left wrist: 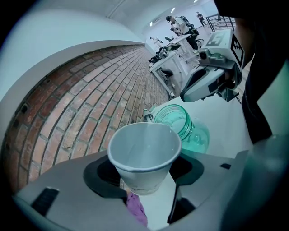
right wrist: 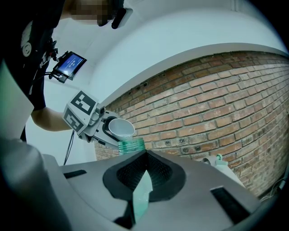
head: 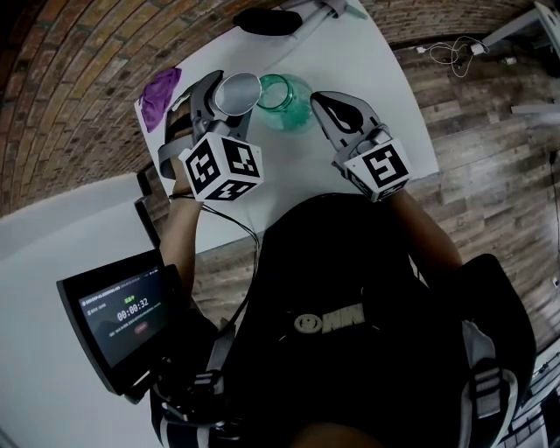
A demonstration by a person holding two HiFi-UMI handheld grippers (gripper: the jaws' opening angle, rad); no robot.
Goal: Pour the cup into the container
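My left gripper (head: 229, 98) is shut on a white paper cup (head: 238, 92) (left wrist: 143, 151), pads pressing its lower wall. The cup is tipped, its rim right by the mouth of a green glass jar (head: 287, 103) (left wrist: 189, 126) on the white table (head: 385, 79). I cannot tell what is in the cup. My right gripper (head: 332, 109) (right wrist: 145, 155) hovers just right of the jar, jaw tips together with nothing between them. The right gripper view shows the jar (right wrist: 132, 145) beyond the jaws and the cup (right wrist: 121, 128) above it.
A purple cloth (head: 160, 94) (left wrist: 137, 210) lies at the table's left edge. A black object (head: 267, 21) rests at the far end. A tablet (head: 122, 315) is mounted at the person's left. A white and green object (right wrist: 221, 162) sits by the brick surface.
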